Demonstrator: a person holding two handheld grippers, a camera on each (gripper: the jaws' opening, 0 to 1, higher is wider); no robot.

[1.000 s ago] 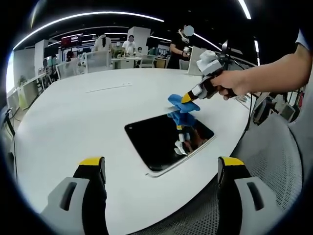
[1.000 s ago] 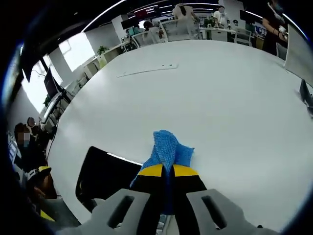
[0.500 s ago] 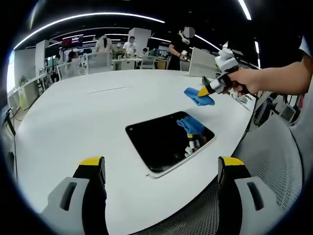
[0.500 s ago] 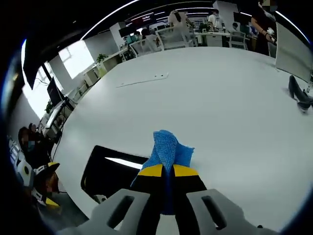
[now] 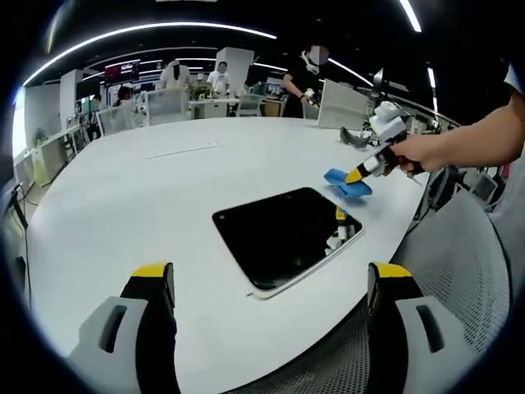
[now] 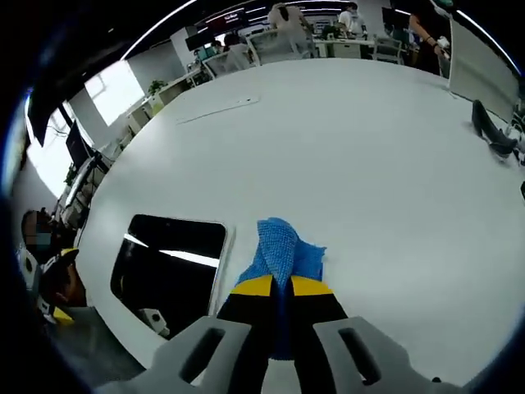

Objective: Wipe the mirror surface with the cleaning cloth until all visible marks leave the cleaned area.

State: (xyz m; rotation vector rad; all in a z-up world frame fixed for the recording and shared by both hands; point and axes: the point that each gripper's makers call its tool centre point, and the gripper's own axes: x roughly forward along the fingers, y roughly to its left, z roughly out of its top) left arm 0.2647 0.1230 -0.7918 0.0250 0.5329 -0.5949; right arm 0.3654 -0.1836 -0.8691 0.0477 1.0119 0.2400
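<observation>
A dark rectangular mirror (image 5: 283, 233) with a pale rim lies flat on the white round table (image 5: 123, 205). My left gripper (image 5: 271, 283) is open, its yellow-tipped jaws wide apart just off the table's near edge, short of the mirror. My right gripper (image 6: 280, 286) is shut on the blue cleaning cloth (image 6: 283, 248). In the left gripper view, the right gripper (image 5: 354, 175) holds the cloth (image 5: 346, 182) low by the mirror's far right corner, beside it. The mirror (image 6: 168, 267) lies to the cloth's left in the right gripper view.
A thin pale strip (image 5: 182, 148) lies farther back on the table. A dark object (image 6: 490, 139) rests near the table's right side. A grey mesh chair (image 5: 443, 279) stands at the near right. Desks, chairs and people (image 5: 217, 78) fill the office behind.
My right gripper has carried the cloth off the mirror, first up and to the right, then down beside its far right corner. The left gripper has stayed put.
</observation>
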